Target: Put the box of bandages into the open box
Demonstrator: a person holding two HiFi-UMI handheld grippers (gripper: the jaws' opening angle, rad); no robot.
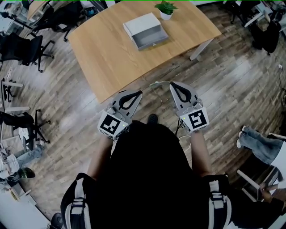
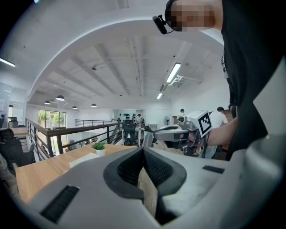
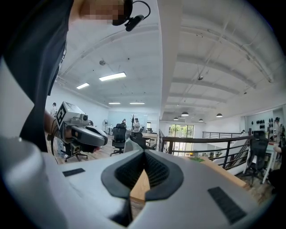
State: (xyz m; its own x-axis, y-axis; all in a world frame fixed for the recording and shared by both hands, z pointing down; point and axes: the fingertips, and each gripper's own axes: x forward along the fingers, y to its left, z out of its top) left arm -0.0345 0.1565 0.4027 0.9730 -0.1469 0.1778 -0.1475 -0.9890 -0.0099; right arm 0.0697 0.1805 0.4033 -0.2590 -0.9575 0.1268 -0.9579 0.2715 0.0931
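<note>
Both tools are held close to the person's chest, well short of the worktop (image 1: 111, 49). The left tool (image 2: 143, 152) is clenched, its jaw tips meeting, with only floor showing through the gap below them. The right tool (image 3: 144, 154) is clenched the same way and grips nothing. From above, the two point forward side by side but apart. The open box (image 1: 147, 33) sits near the worktop's far edge, just beside a small potted plant (image 1: 166, 9). Its grey inside faces up, and I cannot tell whether anything lies in it. I cannot pick out the box of bandages in any view.
</note>
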